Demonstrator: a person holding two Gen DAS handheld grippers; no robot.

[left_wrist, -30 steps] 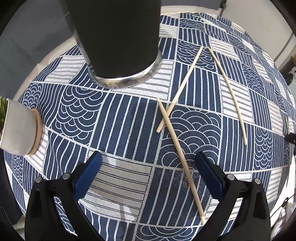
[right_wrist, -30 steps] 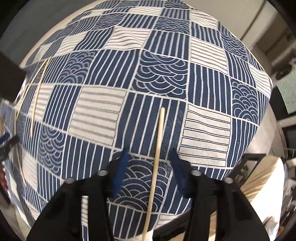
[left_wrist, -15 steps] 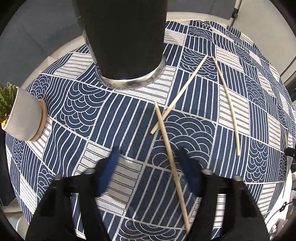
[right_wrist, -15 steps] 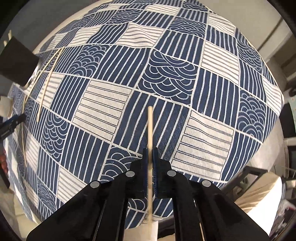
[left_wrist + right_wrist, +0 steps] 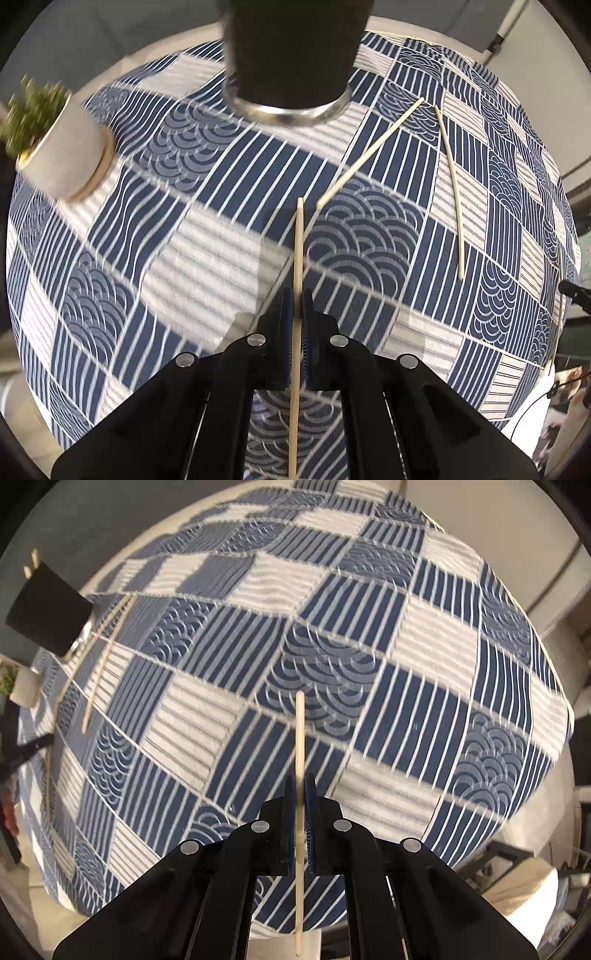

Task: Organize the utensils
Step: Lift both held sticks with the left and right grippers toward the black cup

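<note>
My left gripper (image 5: 296, 295) is shut on a pale wooden chopstick (image 5: 298, 243) and holds it above the cloth, tip pointing at the black cup (image 5: 291, 55). Two more chopsticks lie on the cloth: a straight one (image 5: 369, 153) and one further right (image 5: 452, 184). My right gripper (image 5: 301, 781) is shut on another chopstick (image 5: 300, 734), lifted over the patterned cloth. The black cup (image 5: 48, 609) shows far left in the right wrist view with chopstick ends sticking out of its top.
A blue-and-white patterned tablecloth (image 5: 184, 258) covers the round table. A small white plant pot (image 5: 66, 155) stands at the left. The two lying chopsticks (image 5: 99, 664) show near the cup in the right wrist view. The table edge runs close behind my right gripper.
Both grippers have shut on a chopstick each and lifted them off the cloth. The left one went from open to shut and moved toward the cup.
</note>
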